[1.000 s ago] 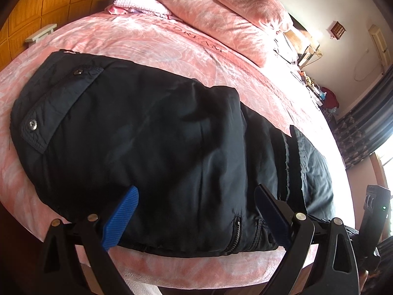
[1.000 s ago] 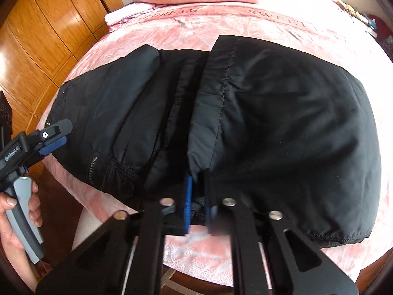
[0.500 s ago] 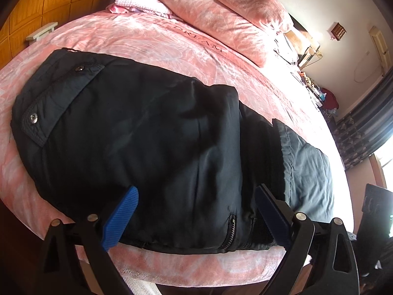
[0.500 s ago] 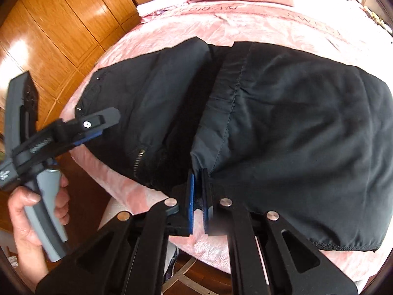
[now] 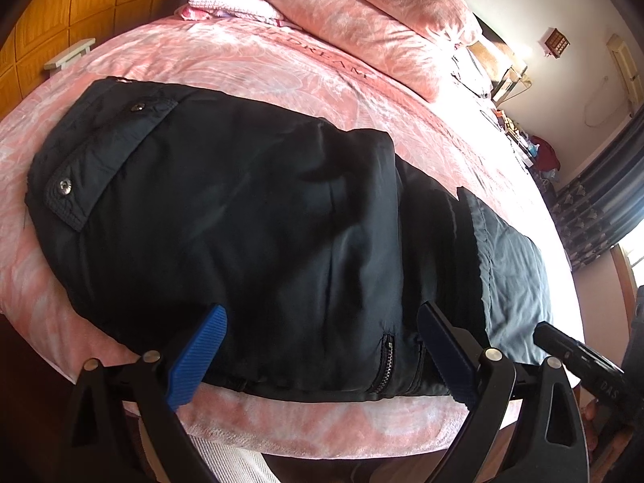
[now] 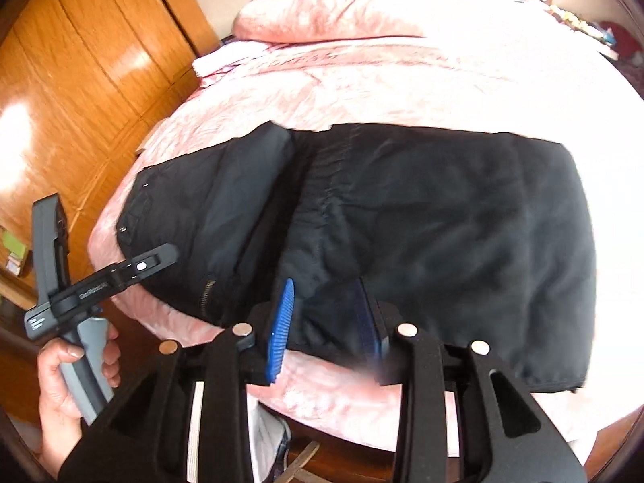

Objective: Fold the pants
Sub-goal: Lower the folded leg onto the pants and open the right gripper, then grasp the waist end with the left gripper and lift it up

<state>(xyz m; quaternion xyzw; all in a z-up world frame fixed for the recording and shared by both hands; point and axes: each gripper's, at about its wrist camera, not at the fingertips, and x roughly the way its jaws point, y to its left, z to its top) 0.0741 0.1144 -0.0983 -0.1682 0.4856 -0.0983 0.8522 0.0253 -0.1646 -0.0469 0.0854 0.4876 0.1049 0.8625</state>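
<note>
The black pants [image 5: 249,241] are lying folded across the pink bed [image 5: 281,68], filling the middle of both views, with the near edge running along the bottom of the frame close to the mattress edge. A folded-over layer is sitting at the right of the left wrist view, its hem [image 5: 479,249] lying flat, so one fold looks laid and the person seems to be between folds.

The left tool [image 5: 322,346] is hovering over the near edge with its blue pads spread wide and nothing between them. The right tool [image 6: 322,322] is standing partly open at the bottom centre of its view, its pads apart over the edge of the pants and gripping no cloth, though motion blur is softening that spot.

The next move probably calls for both tools to take the near corners of the stack and carry them over for another fold.

Pink pillows [image 5: 386,12] are piling up in the upper part of the frame, and a wooden wardrobe [image 6: 80,80] is standing at the upper left; neither is crowding the pants.
</note>
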